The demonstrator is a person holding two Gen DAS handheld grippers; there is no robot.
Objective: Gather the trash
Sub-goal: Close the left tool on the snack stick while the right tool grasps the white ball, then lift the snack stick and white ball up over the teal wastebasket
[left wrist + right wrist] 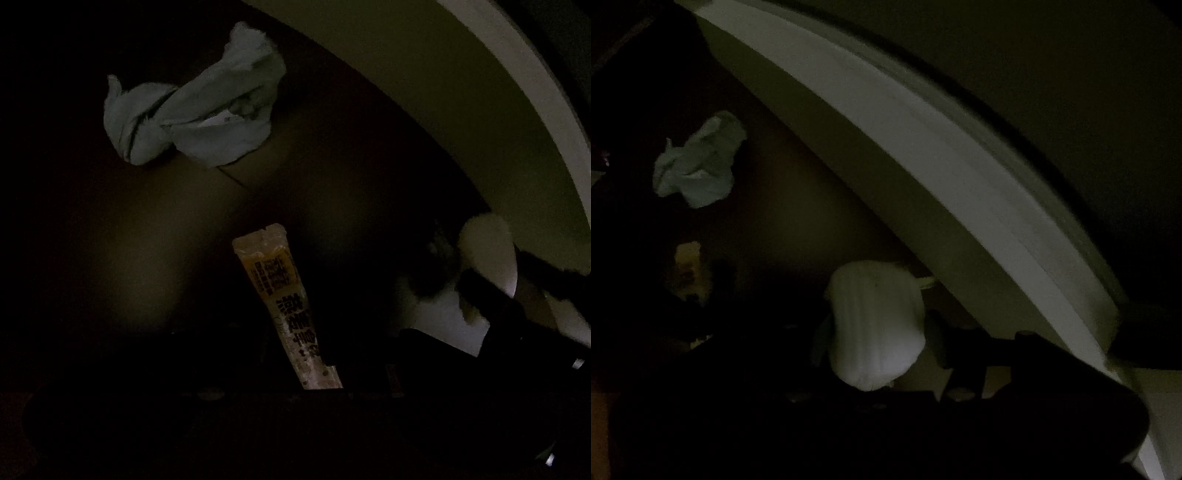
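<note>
Printing on the wrapper (pixel 291 306) reads only from the left wrist.

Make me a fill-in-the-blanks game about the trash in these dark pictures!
1. The crumpled tissue is ____ in colour.
2. The long wrapper has a ____ label with black print on it.
3. The white wad is closer than the tissue to the pale ____ that runs along the wall.

Missing words: white; yellow; baseboard.

A dim home floor — white baseboard (pixel 923 177), crumpled tissue (pixel 192 110) lying about.
</note>
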